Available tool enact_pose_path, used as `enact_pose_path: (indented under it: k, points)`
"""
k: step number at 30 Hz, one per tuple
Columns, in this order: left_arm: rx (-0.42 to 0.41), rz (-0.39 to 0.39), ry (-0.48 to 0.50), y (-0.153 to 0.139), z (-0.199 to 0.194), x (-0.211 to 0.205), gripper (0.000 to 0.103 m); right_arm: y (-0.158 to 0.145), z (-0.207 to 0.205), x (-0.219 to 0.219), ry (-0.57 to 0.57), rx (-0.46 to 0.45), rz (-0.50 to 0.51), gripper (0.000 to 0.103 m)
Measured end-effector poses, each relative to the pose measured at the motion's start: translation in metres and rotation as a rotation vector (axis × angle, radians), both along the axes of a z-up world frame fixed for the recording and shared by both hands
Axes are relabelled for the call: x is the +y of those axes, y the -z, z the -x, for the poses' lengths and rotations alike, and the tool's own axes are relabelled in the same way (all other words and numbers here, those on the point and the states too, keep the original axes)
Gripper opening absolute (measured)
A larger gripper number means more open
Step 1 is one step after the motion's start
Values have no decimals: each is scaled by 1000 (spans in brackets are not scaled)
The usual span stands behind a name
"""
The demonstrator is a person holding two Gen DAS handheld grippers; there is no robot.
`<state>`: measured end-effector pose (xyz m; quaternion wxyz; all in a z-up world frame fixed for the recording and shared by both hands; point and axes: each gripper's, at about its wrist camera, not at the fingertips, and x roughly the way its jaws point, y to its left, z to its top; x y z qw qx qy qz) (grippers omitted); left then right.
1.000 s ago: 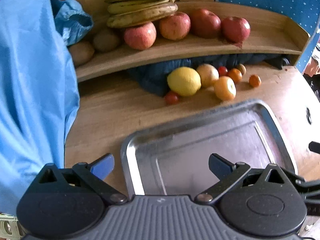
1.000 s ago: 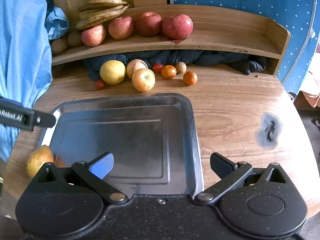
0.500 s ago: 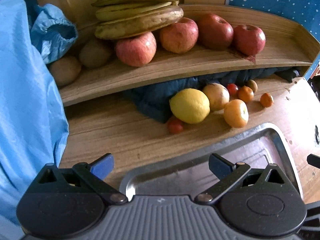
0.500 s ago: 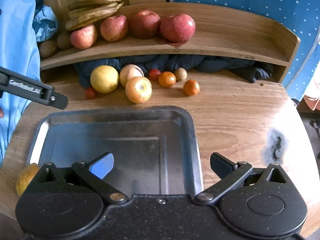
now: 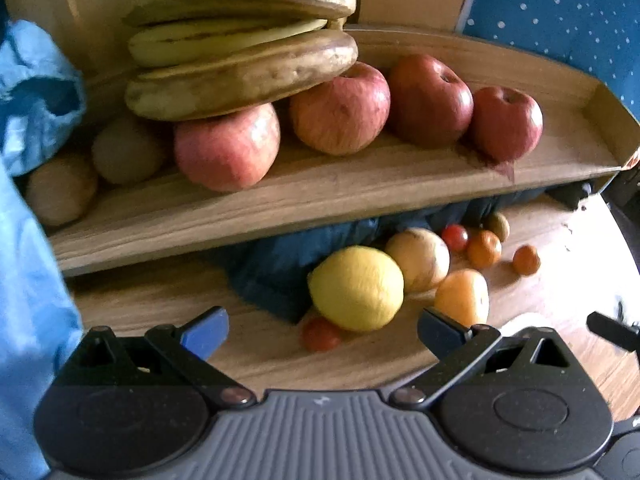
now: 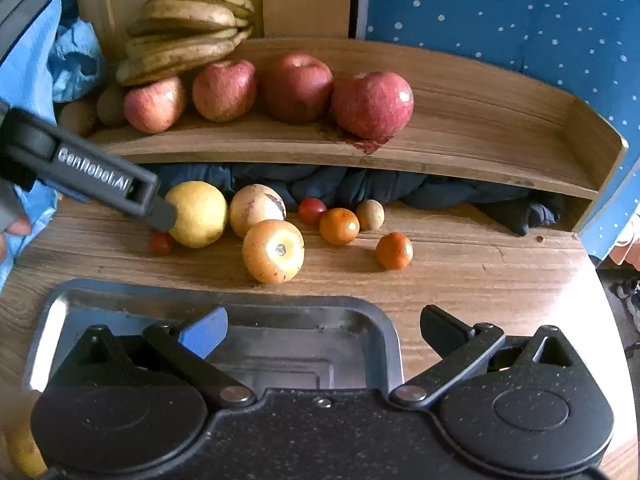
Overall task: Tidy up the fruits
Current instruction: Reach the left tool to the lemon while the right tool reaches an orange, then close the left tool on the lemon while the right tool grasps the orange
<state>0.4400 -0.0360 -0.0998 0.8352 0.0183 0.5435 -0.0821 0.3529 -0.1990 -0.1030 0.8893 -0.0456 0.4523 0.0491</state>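
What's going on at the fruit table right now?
A person holds a gripper in each hand, both open and empty. The left gripper is close to the lemon among the loose fruit on the table. The right gripper hovers over the empty metal tray. Apples and bananas sit on the shelf.

Daylight, soft, apparently entering from the right. Left wrist view: table (image 5: 568,240) at right washes out to near white; overall slightly smeared, the lemon (image 5: 357,288) and small tomato (image 5: 320,334) soft-edged. Space under the shelf (image 5: 320,196) dim, dark cloth (image 5: 276,268) nearly featureless.

Right wrist view sharper. White glint on the rightmost apple (image 6: 372,104); sheen on the metal tray (image 6: 56,308) rim at left. Short soft shadows fall left of the tangerines (image 6: 394,251). Strong fisheye bowing: shelf edge curves, corners vignette black in both views.
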Motion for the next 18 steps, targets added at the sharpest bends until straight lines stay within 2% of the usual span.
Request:
enact_pose_path:
  k: [7, 14, 16, 18]
  points:
    - [26, 39, 46, 13, -17, -2, 103, 11, -19, 13, -33, 22, -2, 101]
    - [48, 78, 89, 23, -24, -7, 101, 22, -35, 27, -50, 41, 9, 94]
    - [52, 88, 97, 24, -25, -7, 98, 25, -38, 30, -53, 45, 11, 90]
    - [57, 97, 104, 25, -26, -7, 93, 28, -40, 32, -59, 56, 5, 82]
